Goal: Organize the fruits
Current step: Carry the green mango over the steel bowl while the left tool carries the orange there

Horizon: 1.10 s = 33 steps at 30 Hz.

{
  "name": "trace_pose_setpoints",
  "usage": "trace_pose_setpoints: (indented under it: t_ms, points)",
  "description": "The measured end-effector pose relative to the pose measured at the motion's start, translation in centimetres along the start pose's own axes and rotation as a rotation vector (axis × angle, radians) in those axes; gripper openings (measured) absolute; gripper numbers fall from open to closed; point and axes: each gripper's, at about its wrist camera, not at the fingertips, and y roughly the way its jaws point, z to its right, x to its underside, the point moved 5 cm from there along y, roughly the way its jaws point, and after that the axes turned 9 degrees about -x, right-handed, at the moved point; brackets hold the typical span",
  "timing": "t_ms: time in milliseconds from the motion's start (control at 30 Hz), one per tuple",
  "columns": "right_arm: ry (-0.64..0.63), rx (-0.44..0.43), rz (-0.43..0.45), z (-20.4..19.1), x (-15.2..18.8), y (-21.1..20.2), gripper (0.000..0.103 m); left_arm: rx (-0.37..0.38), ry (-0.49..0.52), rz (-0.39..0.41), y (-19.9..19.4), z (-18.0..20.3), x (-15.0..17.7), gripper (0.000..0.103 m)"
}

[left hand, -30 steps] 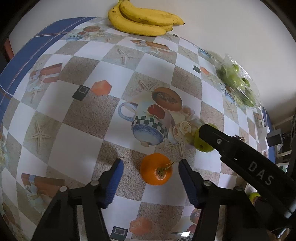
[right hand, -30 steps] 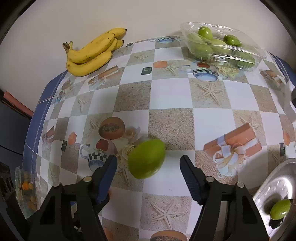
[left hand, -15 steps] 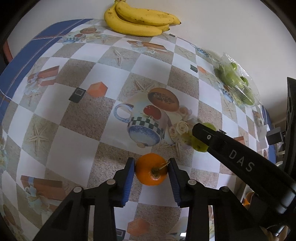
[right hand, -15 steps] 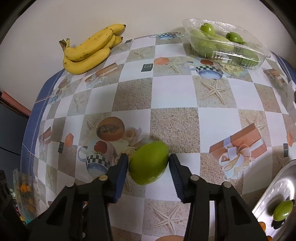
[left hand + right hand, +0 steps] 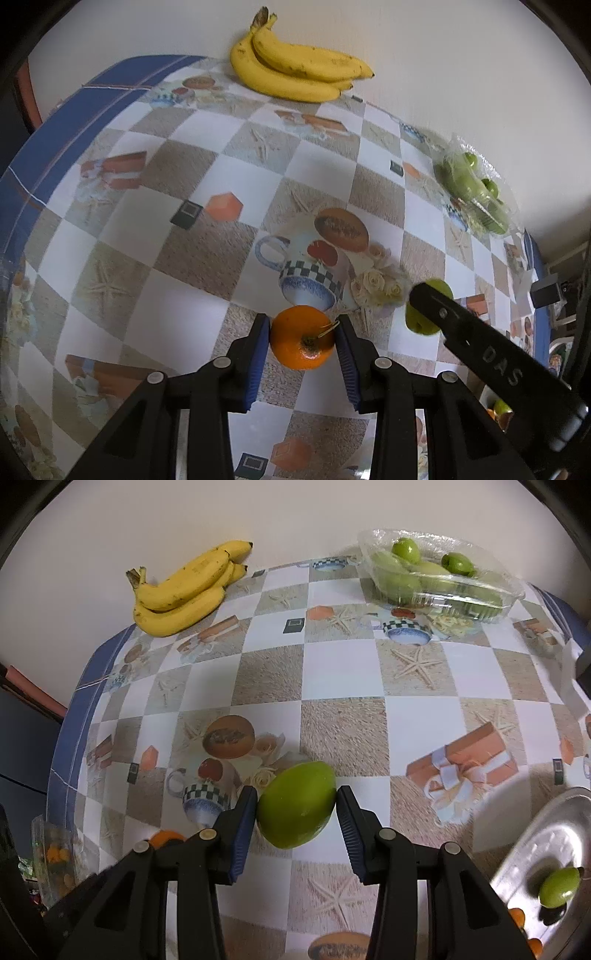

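Observation:
An orange (image 5: 301, 338) with a short stem sits between the blue pads of my left gripper (image 5: 302, 334), which is shut on it just above the checked tablecloth. A green mango (image 5: 295, 805) is clamped between the pads of my right gripper (image 5: 296, 806). In the left wrist view the mango (image 5: 424, 310) shows partly behind the right gripper's black finger (image 5: 480, 350). A bit of the orange (image 5: 166, 838) peeks out at lower left of the right wrist view.
Bananas (image 5: 295, 70) (image 5: 184, 590) lie at the far edge by the wall. A clear plastic tray (image 5: 443, 576) of green fruit stands at the back right. A metal dish (image 5: 554, 849) at lower right holds a small green fruit (image 5: 559, 886). A bag of small oranges (image 5: 51, 860) sits lower left.
Both grippers went from wide open around their fruit to shut on it. The orange and the mango now appear slightly raised off the cloth.

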Motion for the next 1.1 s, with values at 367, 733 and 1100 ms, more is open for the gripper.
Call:
trace_pose_setpoints:
  t_ms: [367, 733, 1100]
  points:
    - [0.008, 0.023, 0.045, 0.2, 2.2, -4.9, 0.046, -0.002, 0.010, 0.083, -4.0, 0.4, -0.1, 0.039]
    - [0.010, 0.031, 0.096, 1.0, 4.9, -10.2, 0.046, 0.036, 0.075, 0.101, -5.9, 3.4, 1.7, 0.039]
    - [0.016, 0.046, 0.135, 2.4, 7.7, -13.7, 0.046, 0.055, 0.135, 0.133, -8.1, 5.6, 3.9, 0.039]
